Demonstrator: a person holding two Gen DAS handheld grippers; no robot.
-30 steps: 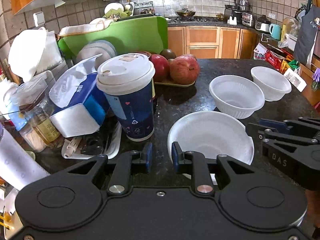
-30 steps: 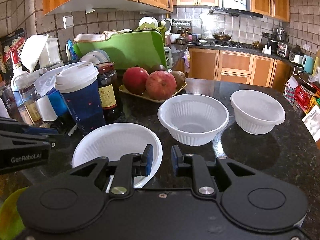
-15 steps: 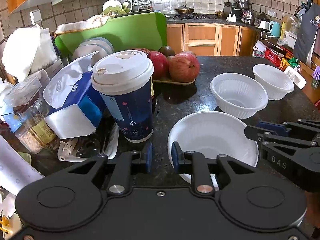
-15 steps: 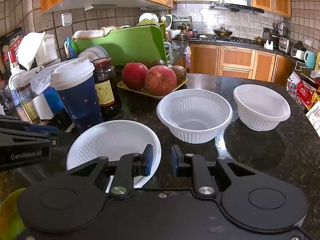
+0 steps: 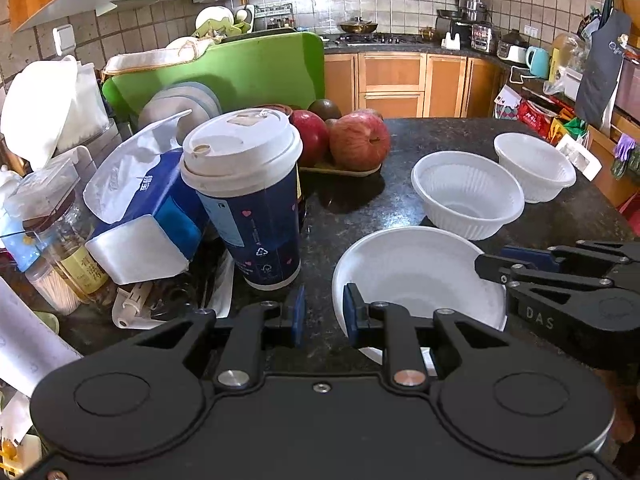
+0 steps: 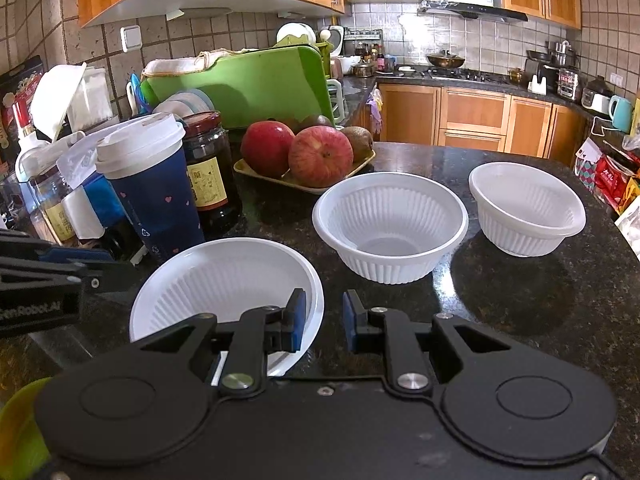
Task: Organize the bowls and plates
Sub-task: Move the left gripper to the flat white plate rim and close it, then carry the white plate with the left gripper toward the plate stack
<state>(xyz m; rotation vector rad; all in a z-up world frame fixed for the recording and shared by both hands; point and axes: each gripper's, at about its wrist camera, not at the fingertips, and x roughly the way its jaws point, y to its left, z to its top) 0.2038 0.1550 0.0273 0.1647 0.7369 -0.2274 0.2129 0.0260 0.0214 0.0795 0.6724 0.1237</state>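
Both pairs of jaws stood a narrow gap apart and gripped nothing; my left gripper (image 5: 323, 311) hung over the near left rim of the white plate (image 5: 420, 276), its right pad over the dish and its left pad over bare stone, while my right gripper (image 6: 323, 316) straddled the plate's near right rim without pinching it. That plate lay low in both frames, nearest me, and I judged I had bracketed it from both sides so either hand could lift it. Beyond it, toward the right of the frame, the nearer ribbed bowl (image 6: 390, 226) and the far bowl (image 6: 526, 208) sat upright and apart on the dark granite counter (image 6: 540, 300), likely waiting to be nested. Left of the plate stood a lidded blue cup (image 5: 248, 196). Both grippers angled downward toward the counter.
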